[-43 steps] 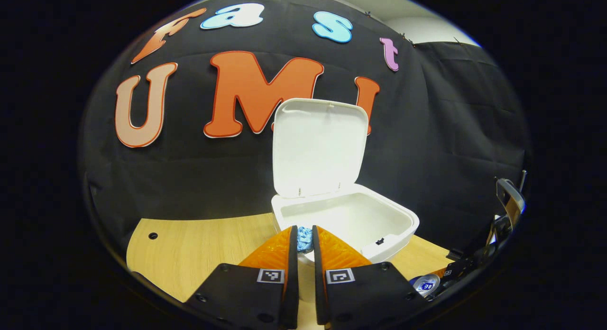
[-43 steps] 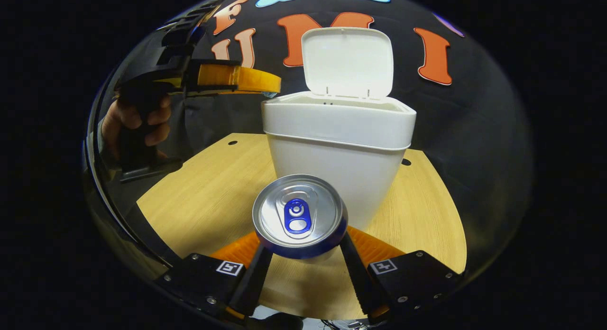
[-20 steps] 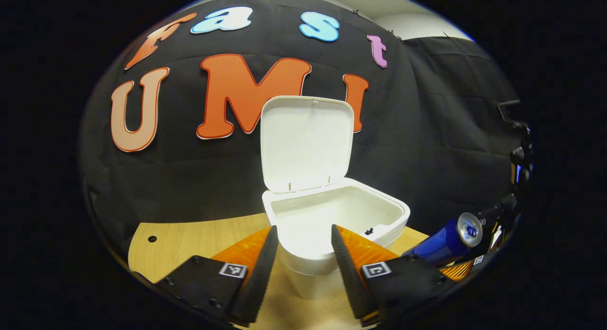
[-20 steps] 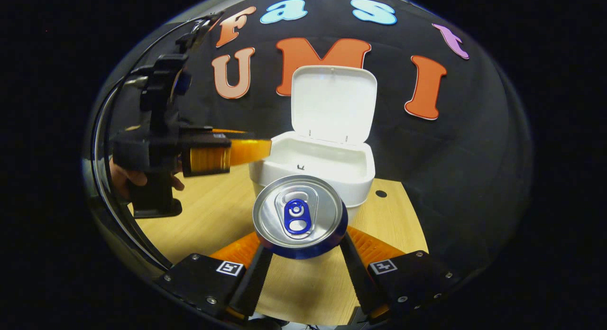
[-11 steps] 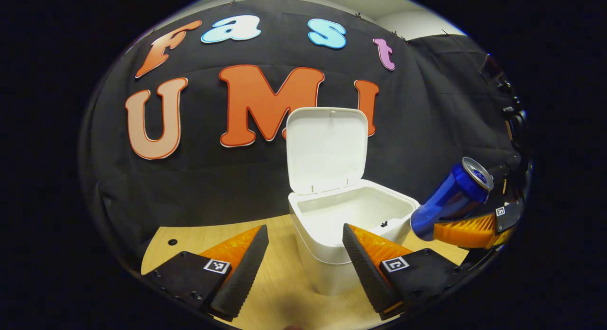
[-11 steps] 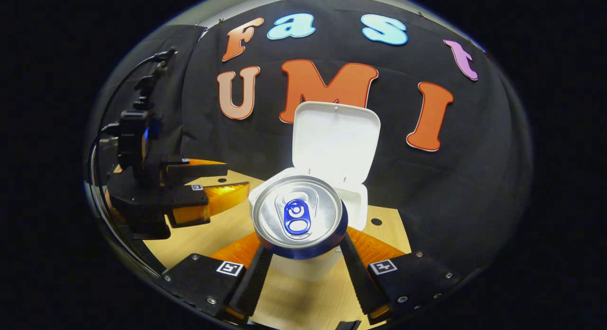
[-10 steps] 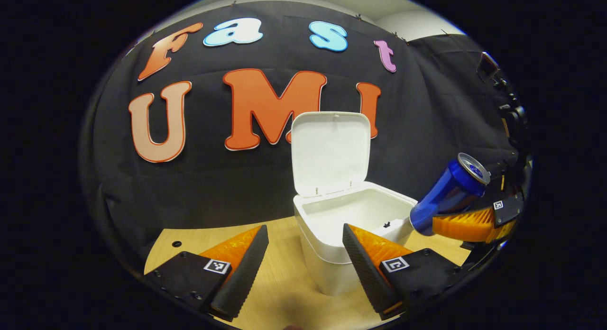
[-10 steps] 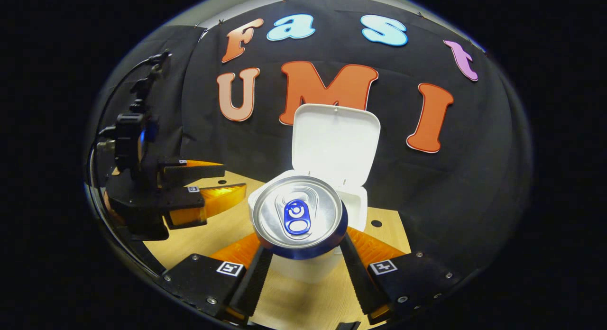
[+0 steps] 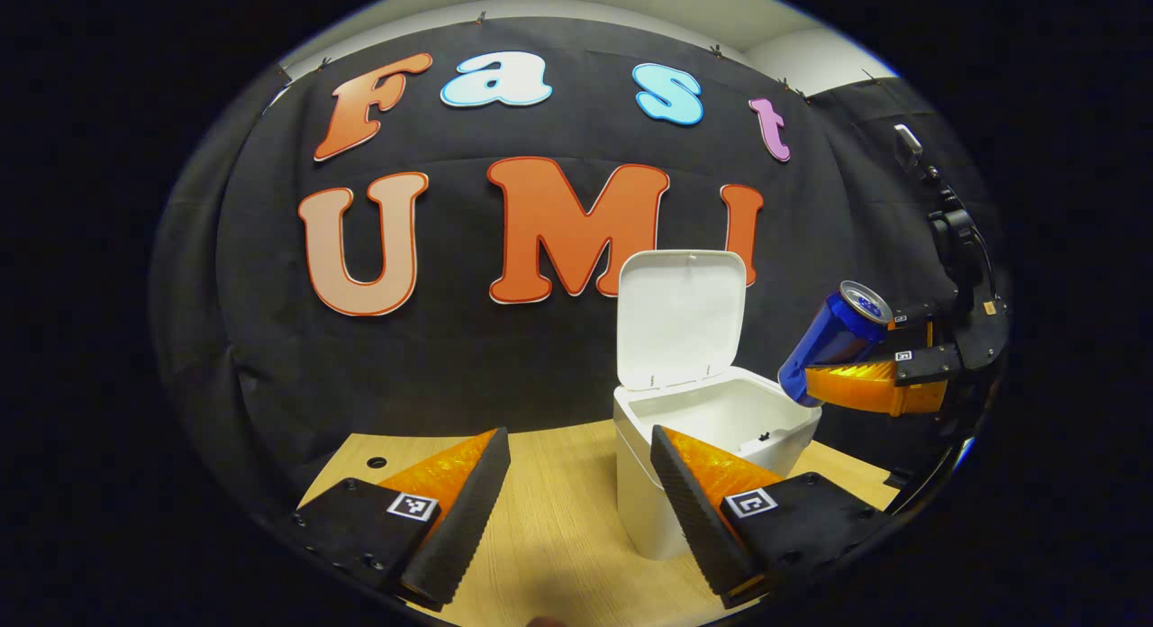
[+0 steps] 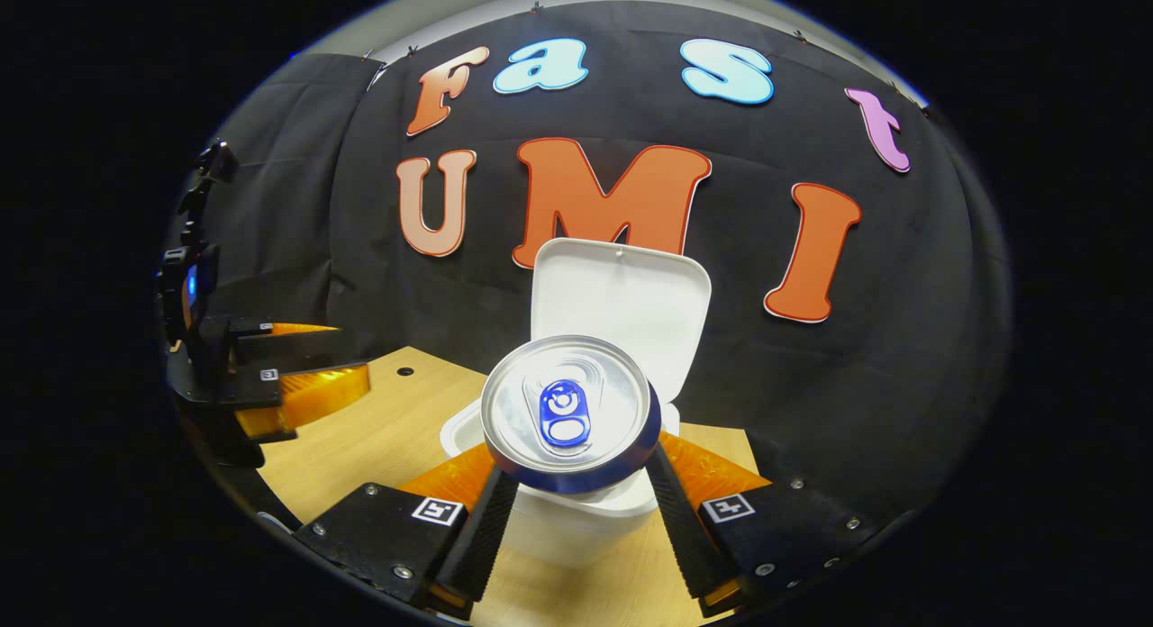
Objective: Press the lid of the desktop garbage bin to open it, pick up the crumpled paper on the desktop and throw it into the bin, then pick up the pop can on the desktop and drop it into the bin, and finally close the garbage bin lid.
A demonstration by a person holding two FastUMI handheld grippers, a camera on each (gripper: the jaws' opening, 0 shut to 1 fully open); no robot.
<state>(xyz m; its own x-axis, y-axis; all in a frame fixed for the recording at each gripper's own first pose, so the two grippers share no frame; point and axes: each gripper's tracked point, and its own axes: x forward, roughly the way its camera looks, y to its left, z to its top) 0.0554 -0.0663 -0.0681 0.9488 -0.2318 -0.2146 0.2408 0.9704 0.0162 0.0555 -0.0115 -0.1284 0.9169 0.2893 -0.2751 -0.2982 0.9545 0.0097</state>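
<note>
Above the bin's (image 9: pixel 721 429) right rim, the right gripper (image 10: pixel 572 492) carries the pop can (image 10: pixel 569 414) with both fingers clamped on its blue body. In the left gripper view the can (image 9: pixel 833 339) tilts with its base down toward the opening, probably so it will slide in once let go. The lid (image 9: pixel 682 316) stands upright at the far side, hinged back against the dark wall, which leaves the mouth clear for a drop from the near side.

The left gripper (image 9: pixel 576 496) hangs low over the wooden desktop (image 9: pixel 549 528) to the left of the bin, its fingers wide apart and holding nothing, apparently kept out of the can's path.

The can is deep blue with a bright silver top and a blue pull tab, unopened and undented where it shows. The bin is plain white with rounded corners; what lies inside is hidden from both views.
</note>
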